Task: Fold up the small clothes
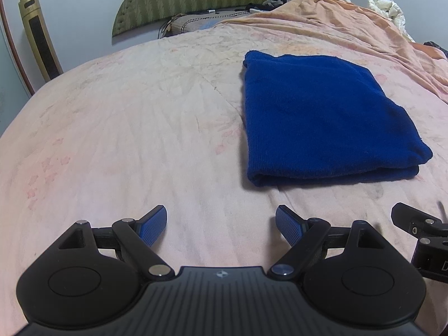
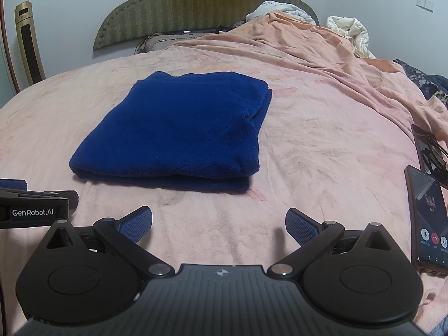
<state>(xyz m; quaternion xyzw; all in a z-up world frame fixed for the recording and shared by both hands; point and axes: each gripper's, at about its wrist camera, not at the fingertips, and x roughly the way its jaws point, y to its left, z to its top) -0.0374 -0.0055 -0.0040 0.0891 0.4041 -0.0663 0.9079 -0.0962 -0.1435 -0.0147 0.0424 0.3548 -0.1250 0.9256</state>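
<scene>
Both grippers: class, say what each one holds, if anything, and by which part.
Nothing is held. The left gripper and right gripper both stand open over the pink bedsheet, short of the folded blue cloth.

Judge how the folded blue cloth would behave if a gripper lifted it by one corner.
The blue cloth looks like soft terry lying in loose stacked layers, so it would probably droop and unfold. Its thick, fuzzy nap suggests pads would grip without slipping. Pushed across the pink bedsheet, it would likely bunch rather than slide.
</scene>
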